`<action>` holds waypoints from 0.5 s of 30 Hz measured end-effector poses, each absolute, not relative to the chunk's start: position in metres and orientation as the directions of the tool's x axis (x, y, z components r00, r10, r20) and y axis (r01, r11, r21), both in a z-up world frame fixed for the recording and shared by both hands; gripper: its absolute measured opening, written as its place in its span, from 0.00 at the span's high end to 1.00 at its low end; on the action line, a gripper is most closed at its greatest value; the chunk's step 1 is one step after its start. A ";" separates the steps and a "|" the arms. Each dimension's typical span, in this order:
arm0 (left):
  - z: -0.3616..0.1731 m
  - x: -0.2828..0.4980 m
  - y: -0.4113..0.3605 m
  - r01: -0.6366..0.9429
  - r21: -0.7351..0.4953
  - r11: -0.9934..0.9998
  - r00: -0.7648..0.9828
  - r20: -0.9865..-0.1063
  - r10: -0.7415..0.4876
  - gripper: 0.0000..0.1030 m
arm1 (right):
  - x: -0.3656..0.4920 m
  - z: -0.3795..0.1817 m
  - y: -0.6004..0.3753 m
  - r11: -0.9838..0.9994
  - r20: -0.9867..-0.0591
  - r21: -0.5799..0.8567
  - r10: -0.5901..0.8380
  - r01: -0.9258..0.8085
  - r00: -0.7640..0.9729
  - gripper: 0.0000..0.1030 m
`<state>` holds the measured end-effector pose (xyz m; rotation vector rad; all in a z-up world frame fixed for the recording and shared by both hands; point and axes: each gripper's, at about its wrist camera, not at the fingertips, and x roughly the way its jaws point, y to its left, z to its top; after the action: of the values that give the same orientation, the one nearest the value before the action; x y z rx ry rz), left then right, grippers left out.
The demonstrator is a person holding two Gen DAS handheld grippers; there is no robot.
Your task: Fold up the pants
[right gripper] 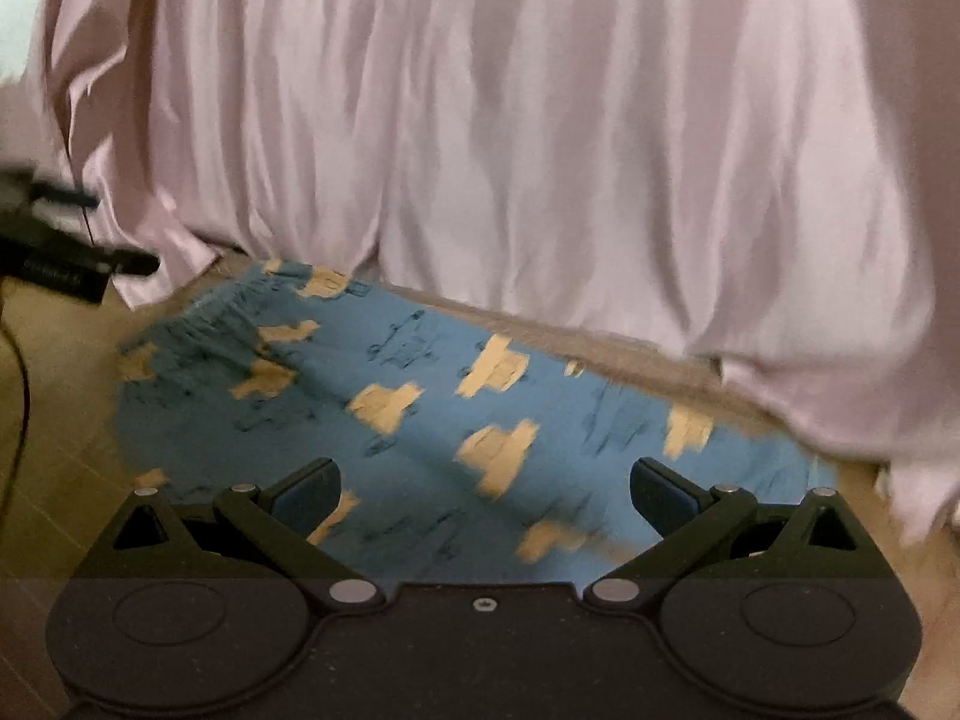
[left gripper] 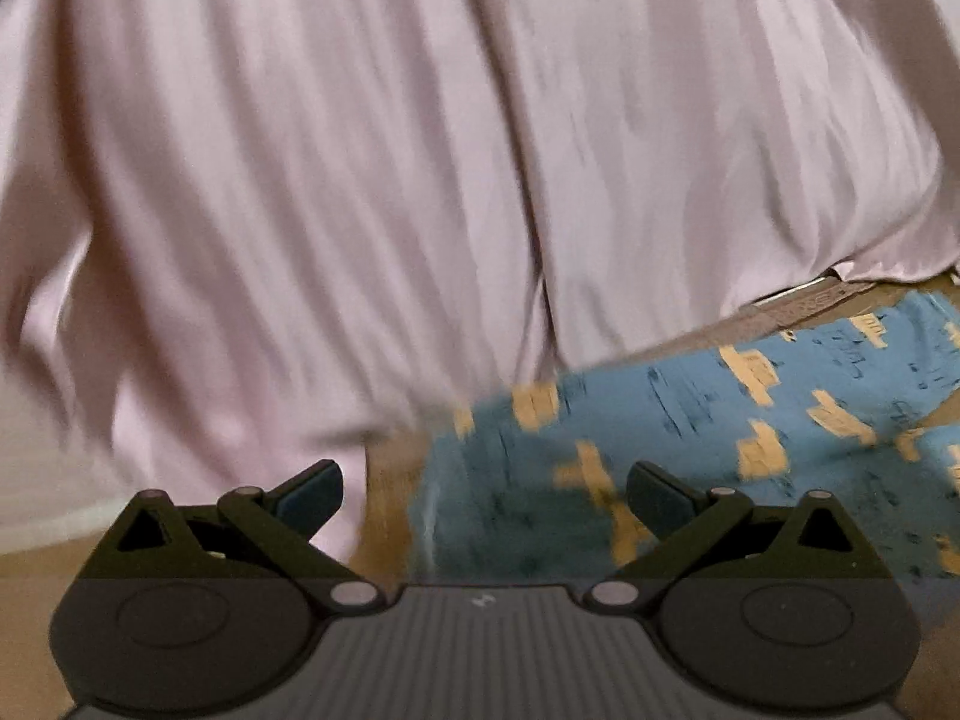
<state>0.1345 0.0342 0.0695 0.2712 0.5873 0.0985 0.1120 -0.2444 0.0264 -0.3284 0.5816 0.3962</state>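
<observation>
Blue pants (right gripper: 420,408) with a yellow print lie spread on the tan floor, at the foot of a hanging pink curtain. In the left wrist view the pants (left gripper: 720,432) fill the lower right, and one edge of them lies between my fingers. My left gripper (left gripper: 485,495) hovers above that edge, open, with nothing held. My right gripper (right gripper: 486,492) is open over the near part of the pants, holding nothing. Both views are blurred by motion. At the far left of the right wrist view the left gripper (right gripper: 72,246) shows as a dark shape.
A long pink curtain (left gripper: 420,150) hangs close behind the pants and touches the floor (right gripper: 54,420). A dark cable (right gripper: 21,408) trails down the left side. Tan floor shows left of the pants.
</observation>
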 end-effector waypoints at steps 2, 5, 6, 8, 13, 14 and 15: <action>0.078 0.158 0.035 0.043 0.305 0.951 0.833 -0.537 0.134 0.00 | 0.138 0.051 -0.245 0.818 -0.620 -0.240 0.285 -0.522 0.731 0.01; 0.081 0.194 0.033 0.158 0.342 0.926 0.820 -0.568 0.070 0.00 | 0.172 0.071 -0.242 0.713 -0.613 -0.392 0.270 -0.582 0.743 0.01; 0.079 0.205 0.032 0.190 0.355 0.915 0.814 -0.578 0.055 0.00 | 0.183 0.073 -0.242 0.699 -0.587 -0.434 0.259 -0.568 0.767 0.01; 0.073 0.231 0.030 0.237 0.379 0.895 0.798 -0.601 0.043 0.00 | 0.202 0.068 -0.247 0.721 -0.549 -0.442 0.253 -0.533 0.797 0.01; 0.037 0.290 0.025 0.326 0.425 0.844 0.737 -0.674 0.054 0.00 | 0.237 0.039 -0.269 0.716 -0.526 -0.414 0.316 -0.562 0.789 0.01; 0.029 0.300 0.025 0.342 0.432 0.835 0.722 -0.689 0.061 0.00 | 0.245 0.032 -0.272 0.715 -0.522 -0.406 0.331 -0.570 0.786 0.01; 0.022 0.309 0.025 0.359 0.434 0.826 0.708 -0.704 0.062 0.00 | 0.252 0.022 -0.274 0.714 -0.521 -0.394 0.345 -0.579 0.780 0.01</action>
<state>0.3087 0.0251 0.0221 0.5888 0.7773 -0.1759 0.2524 -0.2744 0.0220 -0.5755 0.4344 0.5301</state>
